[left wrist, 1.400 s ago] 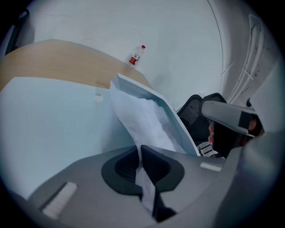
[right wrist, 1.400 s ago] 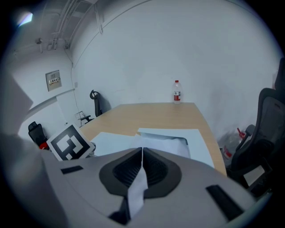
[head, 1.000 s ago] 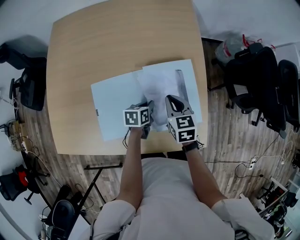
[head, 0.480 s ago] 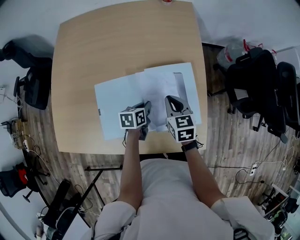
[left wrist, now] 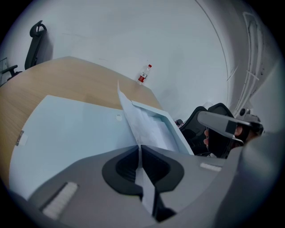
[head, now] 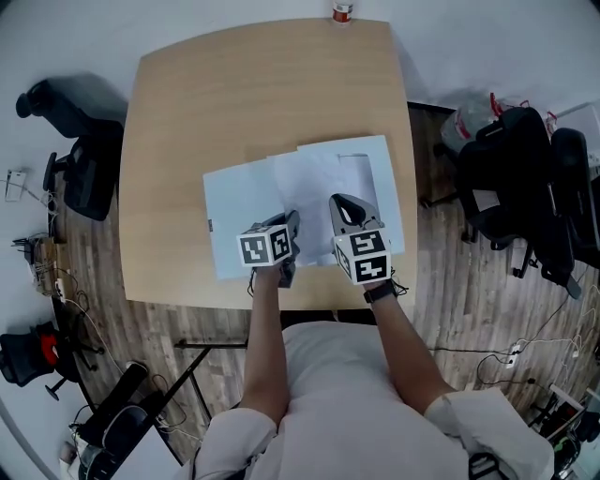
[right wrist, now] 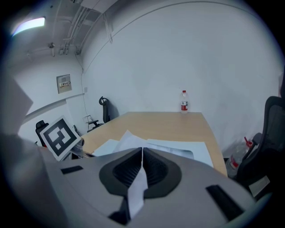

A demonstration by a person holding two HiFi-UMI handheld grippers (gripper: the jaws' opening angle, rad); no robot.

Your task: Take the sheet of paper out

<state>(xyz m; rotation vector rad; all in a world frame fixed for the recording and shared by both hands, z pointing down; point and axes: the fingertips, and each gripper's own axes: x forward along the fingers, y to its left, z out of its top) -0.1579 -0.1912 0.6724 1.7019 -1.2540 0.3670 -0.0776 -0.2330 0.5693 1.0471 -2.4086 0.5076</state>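
Note:
A pale blue folder (head: 239, 216) lies open on the wooden table (head: 234, 103), and a white sheet of paper (head: 314, 183) rises from its middle. My left gripper (head: 292, 232) is shut on the sheet's near edge; the sheet (left wrist: 143, 127) runs up and away from its jaws (left wrist: 140, 149). My right gripper (head: 342, 211), just to the right, is also shut on the sheet (right wrist: 128, 139), which is pinched edge-on between its jaws (right wrist: 142, 153). The left gripper's marker cube (right wrist: 58, 135) shows at the left in the right gripper view. The sheet's far part still lies on the folder (left wrist: 67, 129).
A small bottle (head: 342, 11) with a red label stands at the table's far edge, also the bottle (right wrist: 184, 101) seen ahead. Black office chairs (head: 525, 178) stand right of the table, another chair (head: 80, 159) left. The table's near edge (head: 281, 302) runs just below the grippers.
Both grippers have risen a little, still shut on the sheet, and its near edge has lifted with them. The left one has also shifted slightly.

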